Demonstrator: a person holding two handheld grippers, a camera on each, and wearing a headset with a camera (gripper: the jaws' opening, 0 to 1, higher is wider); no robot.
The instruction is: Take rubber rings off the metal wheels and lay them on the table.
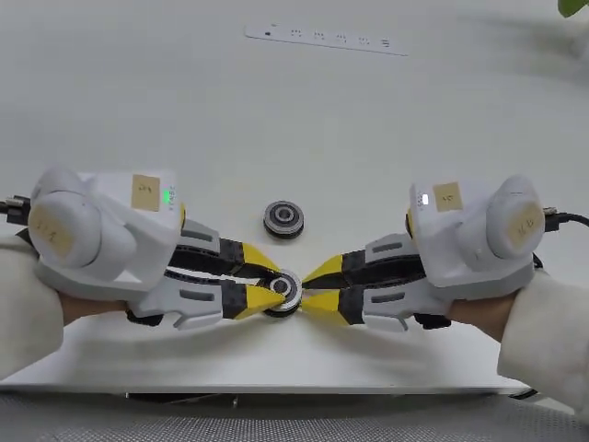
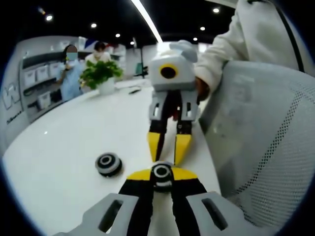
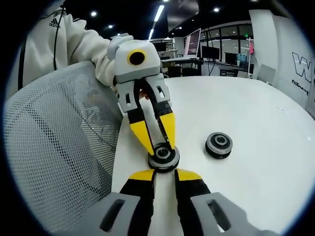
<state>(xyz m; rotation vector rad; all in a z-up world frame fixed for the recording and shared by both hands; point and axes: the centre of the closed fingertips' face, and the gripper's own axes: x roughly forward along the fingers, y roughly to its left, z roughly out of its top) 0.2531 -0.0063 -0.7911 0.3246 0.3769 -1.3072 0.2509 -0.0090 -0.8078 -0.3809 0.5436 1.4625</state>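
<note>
The table (image 1: pixel 276 110) is plain white, and so is the power strip (image 1: pixel 317 37) at its far edge; the left gripper (image 1: pixel 273 290) and right gripper (image 1: pixel 311 287) match, with pale grey-white bodies, black jaws and bright yellow tips; each body carries a tan label, and a small green light (image 1: pixel 167 195) glows on the left one; the nearer wheel (image 1: pixel 285 291) is silvery metal with black bands; the farther wheel (image 1: pixel 283 219) is mostly black with a grey centre; the sleeves (image 1: pixel 552 322) are cream; the chair (image 3: pixel 59 142) is pale grey mesh netting; the plant (image 2: pixel 101 73) is leafy green in a white pot.
</note>
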